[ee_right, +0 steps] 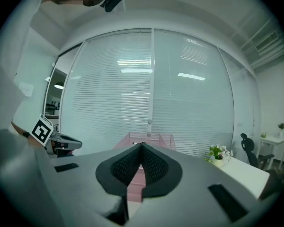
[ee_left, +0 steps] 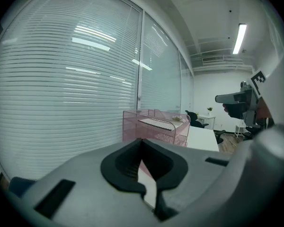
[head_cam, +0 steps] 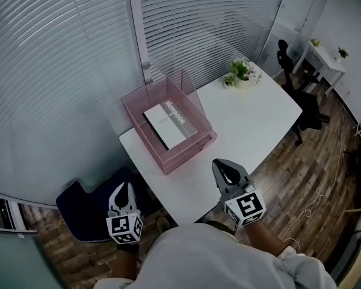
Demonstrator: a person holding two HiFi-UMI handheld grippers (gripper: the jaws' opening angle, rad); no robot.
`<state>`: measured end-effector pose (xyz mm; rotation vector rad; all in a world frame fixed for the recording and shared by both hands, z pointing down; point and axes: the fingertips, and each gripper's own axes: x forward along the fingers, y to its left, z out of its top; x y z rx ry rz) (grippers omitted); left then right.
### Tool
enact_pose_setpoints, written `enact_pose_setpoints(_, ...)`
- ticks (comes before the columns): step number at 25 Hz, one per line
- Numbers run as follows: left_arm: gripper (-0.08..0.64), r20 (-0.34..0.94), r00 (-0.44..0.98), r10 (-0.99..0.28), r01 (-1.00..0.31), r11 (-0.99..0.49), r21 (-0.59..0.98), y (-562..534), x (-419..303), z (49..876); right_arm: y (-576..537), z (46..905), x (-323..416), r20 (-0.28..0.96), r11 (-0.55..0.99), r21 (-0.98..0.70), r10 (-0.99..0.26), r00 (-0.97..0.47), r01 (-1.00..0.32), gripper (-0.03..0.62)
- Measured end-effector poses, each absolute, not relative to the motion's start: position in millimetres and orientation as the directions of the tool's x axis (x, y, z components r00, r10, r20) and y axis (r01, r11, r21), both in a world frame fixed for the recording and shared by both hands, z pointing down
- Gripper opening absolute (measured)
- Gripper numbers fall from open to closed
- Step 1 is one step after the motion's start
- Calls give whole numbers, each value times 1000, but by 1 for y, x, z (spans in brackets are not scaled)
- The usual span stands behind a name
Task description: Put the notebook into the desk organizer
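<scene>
Near end: we see the left gripper (head_cam: 126, 186) short of the desk organizer (head_cam: 186, 92), off its near-left side, with a dark blue seat (head_cam: 84, 206) next to it. The left gripper view shows its jaws closed tip to tip with nothing between them. The right gripper (head_cam: 220, 164) sits near-right of the organizer, over the edge of the white desk (head_cam: 253, 122). The right gripper view shows its pads meeting at the tips, also empty. The head view only gives both tools from above, so we read closure from the gripper views.

Cross-checks: the left gripper view catches the right gripper off to the right of the organizer, marker cube (ee_left: 258, 78) up. The right gripper view catches the left one to the organizer's left.

The notebook (head_cam: 170, 123) lies flat in the organizer's top tray, cover up, well apart from both grippers. Only the head view shows the cover. The left gripper view sees the notebook edge-on, as a pale slab in the upper tier. In the right gripper view the jaws cover most of the pink mesh and we can't make the notebook out.

Far end: a potted plant (head_cam: 242, 73) stands on the desk beyond the organizer to its right, and a black office chair (head_cam: 304, 110) is further out. Blinds (head_cam: 60, 71) sit right behind the organizer. A ceiling light (ee_left: 240, 38) shows only in the left gripper view.
</scene>
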<state>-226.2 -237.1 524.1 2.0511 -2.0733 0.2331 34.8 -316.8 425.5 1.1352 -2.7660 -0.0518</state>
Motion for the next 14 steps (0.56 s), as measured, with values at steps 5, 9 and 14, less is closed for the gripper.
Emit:
enact_pose_setpoints(5,8,261,-1,-965,-999,10,35,-240,-225,522,-316,427,33,120,711,72,-702,-702,-699,14)
enact_pose_setpoints(9,8,262,2,-965,-999,7,35,-240,-223,523,-319,426,34,114,711,71,-703,-702,-700,14)
enact_pose_setpoints(14,8,261,1,-965,-999,7,32,-240,-222,520,-321,423,36,111,710,64,-703,-702,-701,14)
